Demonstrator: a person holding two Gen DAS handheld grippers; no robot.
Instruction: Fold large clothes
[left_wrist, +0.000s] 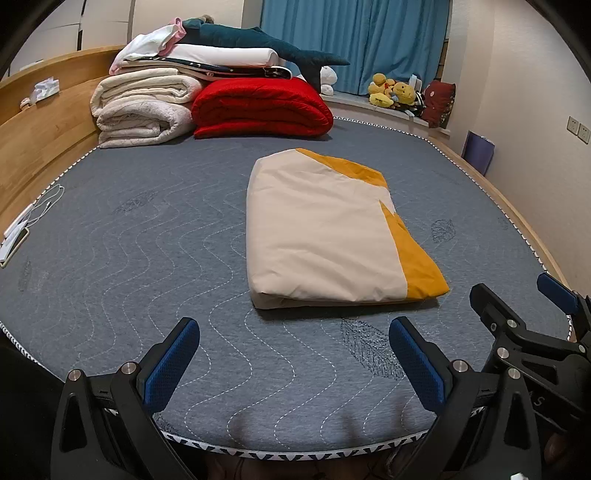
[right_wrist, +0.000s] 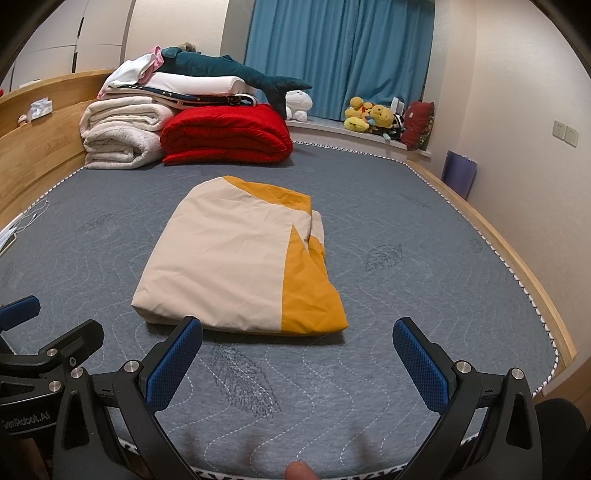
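A cream and mustard-yellow cloth (left_wrist: 325, 229) lies folded into a thick rectangle on the grey quilted mattress (left_wrist: 129, 258). It also shows in the right wrist view (right_wrist: 240, 258). My left gripper (left_wrist: 295, 336) is open and empty, held above the mattress near its front edge, short of the cloth's near edge. My right gripper (right_wrist: 297, 336) is open and empty, just in front of the cloth's near edge. The right gripper also shows at the right of the left wrist view (left_wrist: 517, 295). The left gripper shows at the left edge of the right wrist view (right_wrist: 55, 317).
Folded cream blankets (left_wrist: 140, 110), a red quilt (left_wrist: 258, 107) and a plush shark (left_wrist: 258, 40) are stacked at the bed's far end. A wooden headboard (left_wrist: 44, 133) runs along the left. Cables and a phone (left_wrist: 18, 236) lie at the left edge. Plush toys (left_wrist: 395, 92) sit on the window sill.
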